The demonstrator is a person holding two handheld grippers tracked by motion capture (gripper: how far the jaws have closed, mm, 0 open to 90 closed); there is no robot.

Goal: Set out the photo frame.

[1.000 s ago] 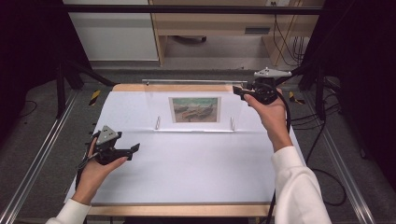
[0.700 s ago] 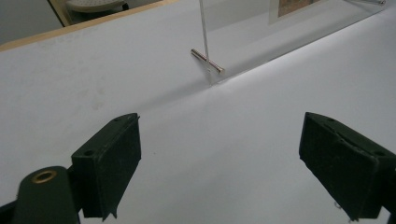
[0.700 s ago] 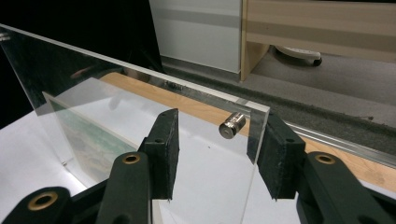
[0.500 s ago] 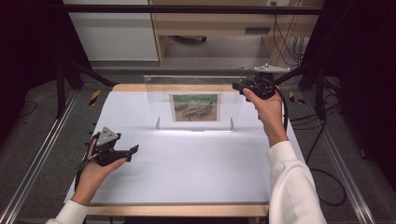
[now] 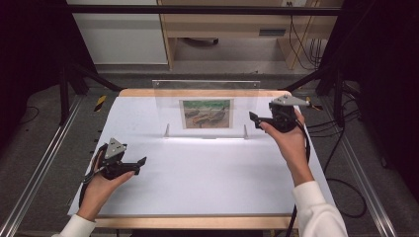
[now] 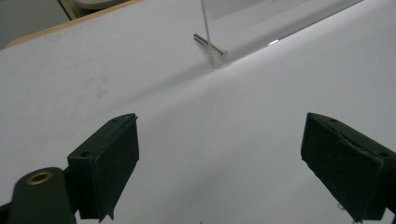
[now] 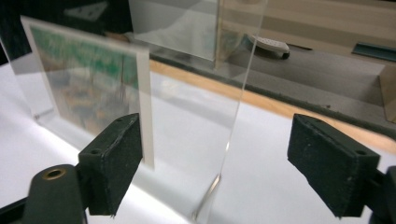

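Observation:
A clear acrylic picture stand (image 5: 168, 103) is upright at the back middle of the white table (image 5: 212, 177), with a small landscape picture (image 5: 206, 113) in it. My right gripper (image 5: 253, 118) hovers open just off the stand's right edge. In the right gripper view that clear edge (image 7: 236, 116) rises between the jaws of my right gripper (image 7: 217, 140), and the picture (image 7: 88, 79) lies to the left. My left gripper (image 5: 141, 165) is held open low over the table's front left, well short of the stand. The left gripper (image 6: 219, 140) faces the stand's metal foot pin (image 6: 210, 44).
The table has a wooden rim (image 5: 197, 222). Metal rails (image 5: 39, 163) run along both sides on the floor. A yellow-and-black tool (image 5: 100, 102) lies off the back left corner. Cables (image 5: 346, 163) trail on the right. A cabinet (image 5: 118, 34) stands behind.
My right gripper has come down and toward me, from the stand's top right corner to beside its right edge. The left gripper has stayed put.

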